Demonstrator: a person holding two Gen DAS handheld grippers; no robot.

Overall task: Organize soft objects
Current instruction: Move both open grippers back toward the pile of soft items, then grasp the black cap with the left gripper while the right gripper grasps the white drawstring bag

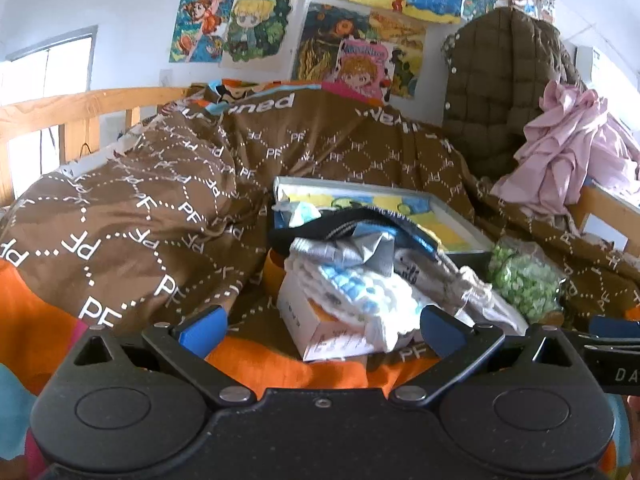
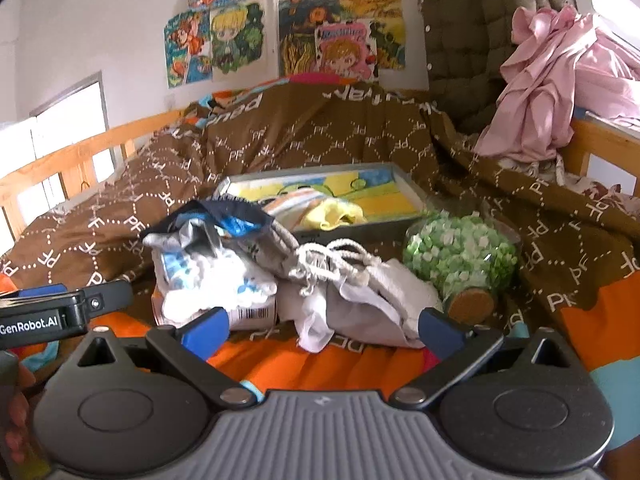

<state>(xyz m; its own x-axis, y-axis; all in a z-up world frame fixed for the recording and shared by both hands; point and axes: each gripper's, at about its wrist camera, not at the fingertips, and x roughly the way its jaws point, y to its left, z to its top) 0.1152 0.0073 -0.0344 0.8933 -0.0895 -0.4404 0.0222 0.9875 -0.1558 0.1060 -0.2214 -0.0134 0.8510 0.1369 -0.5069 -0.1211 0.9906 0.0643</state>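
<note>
A heap of soft things lies on the brown duvet [image 1: 168,200]. It holds a white-and-blue knitted cloth [image 1: 352,288] [image 2: 212,280], a grey drawstring bag [image 2: 360,296] [image 1: 480,300] and a dark garment with a blue-lined waistband [image 1: 360,220] [image 2: 228,212]. The knitted cloth rests on a small white box [image 1: 316,332]. My left gripper [image 1: 322,328] is open just in front of that box, touching nothing. My right gripper [image 2: 324,328] is open in front of the drawstring bag, with nothing between its fingers.
A cork-stoppered jar of green paper stars [image 2: 460,256] lies right of the heap. Behind it lies a framed picture [image 2: 380,192] with a yellow cloth [image 2: 332,214] on it. A pink garment [image 2: 552,80] and an olive quilted jacket [image 2: 472,32] hang at right. A wooden bed rail [image 2: 80,152] runs along the left.
</note>
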